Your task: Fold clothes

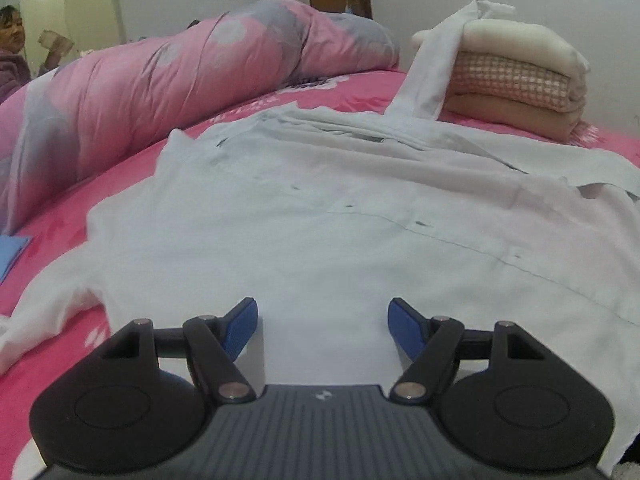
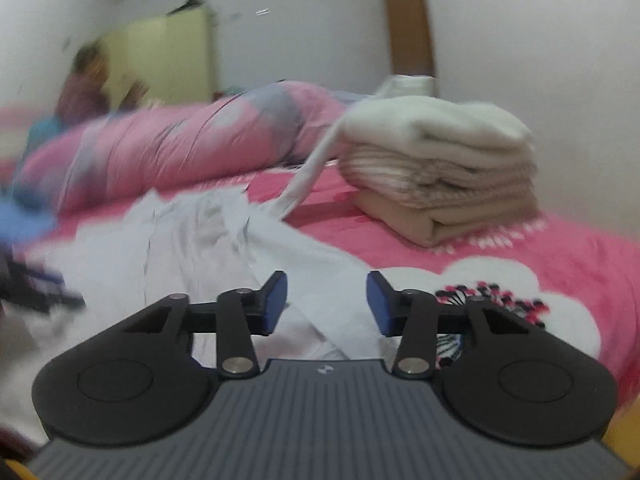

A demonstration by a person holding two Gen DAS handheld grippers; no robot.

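A pale white button shirt (image 1: 320, 208) lies spread on the pink bed, one sleeve (image 1: 432, 64) draped up over the folded stack behind it. My left gripper (image 1: 322, 322) hovers just over the shirt's near hem, open, with nothing between its blue pads (image 1: 242, 330). The right wrist view is motion-blurred. There the shirt (image 2: 192, 248) lies crumpled to the left, and a strip of it runs under my right gripper (image 2: 327, 304), which is open and holds nothing.
A stack of folded cream and beige blankets (image 1: 516, 80) (image 2: 444, 168) sits at the back right of the bed. A rolled pink and grey quilt (image 1: 140, 96) lies along the far left. A person (image 1: 12, 48) is at the far left. The pink bedsheet (image 2: 540, 264) shows to the right.
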